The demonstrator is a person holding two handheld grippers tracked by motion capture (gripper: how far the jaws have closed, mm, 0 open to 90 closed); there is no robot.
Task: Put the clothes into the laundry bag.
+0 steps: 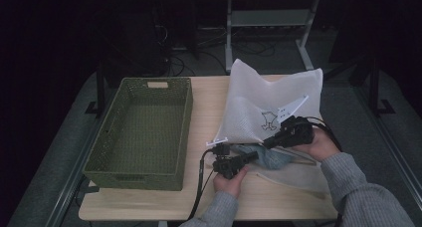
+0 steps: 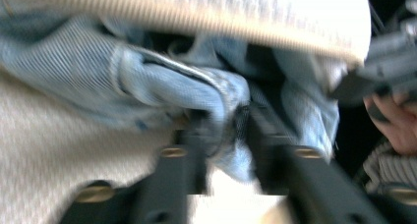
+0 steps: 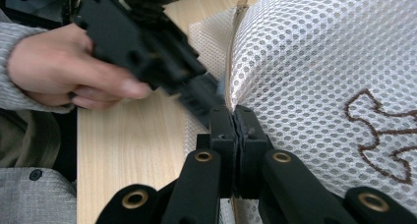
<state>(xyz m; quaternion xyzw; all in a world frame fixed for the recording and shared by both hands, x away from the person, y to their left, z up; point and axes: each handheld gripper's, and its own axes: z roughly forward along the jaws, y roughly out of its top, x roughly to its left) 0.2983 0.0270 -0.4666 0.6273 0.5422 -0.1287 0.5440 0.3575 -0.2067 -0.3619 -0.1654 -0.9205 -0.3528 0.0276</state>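
My right gripper [image 3: 235,117] is clamped on the mesh bag's [image 1: 259,105] mouth edge, jaws together. My left gripper [image 2: 227,135] pinches blue denim cloth [image 2: 167,84] just inside that mouth. The bag lies right of the green basket [image 1: 142,132].

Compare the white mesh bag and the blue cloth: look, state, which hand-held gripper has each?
The white mesh bag is open-weave netting with a brown stitched figure; the blue cloth is plain ribbed fabric. The bag stands puffed up on the table; the cloth is bunched at its opening. The right hand-held gripper pinches the bag's edge; the left hand-held gripper clamps the cloth. Both are soft textiles.
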